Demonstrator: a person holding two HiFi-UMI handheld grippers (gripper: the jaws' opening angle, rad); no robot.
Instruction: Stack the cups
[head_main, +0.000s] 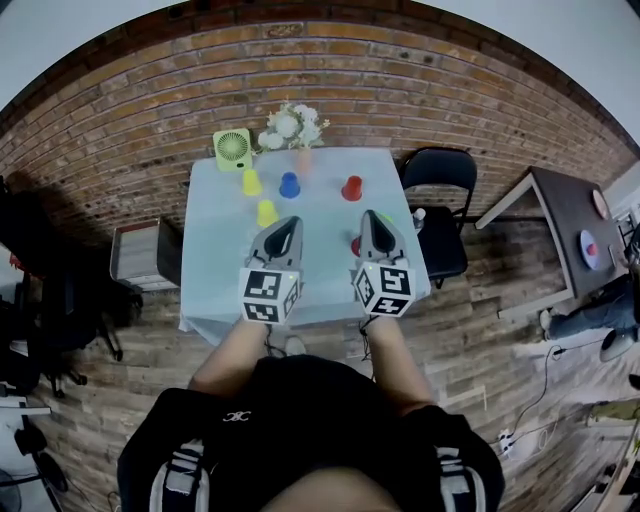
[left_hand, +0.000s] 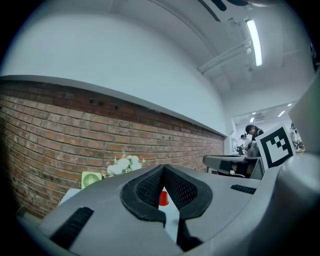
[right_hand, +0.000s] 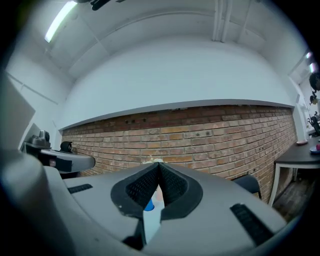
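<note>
Head view: table (head_main: 215, 255) with a pale cloth sits at frame centre, against a brick wall (head_main: 150, 95). The left gripper (head_main: 291, 221) and right gripper (head_main: 369, 214) hang side by side over its near half, level, both pointing at the wall.

Cups stand apart, none stacked. A yellow cup (head_main: 251, 183), blue cup (head_main: 290, 185) and red cup (head_main: 352, 188) form a row across the far half. A second yellow cup (head_main: 266, 213) stands nearer, just up-left of the left gripper's tip.

A fan (head_main: 233, 148) and flowers (head_main: 292, 126) are at the far edge, and a chair (head_main: 440, 195) stands right of the table.

Left gripper view: fingertips together, nothing clamped; the red cup shows through the gap behind them. Right gripper view: fingertips together, nothing clamped; the blue cup shows through its gap.
</note>
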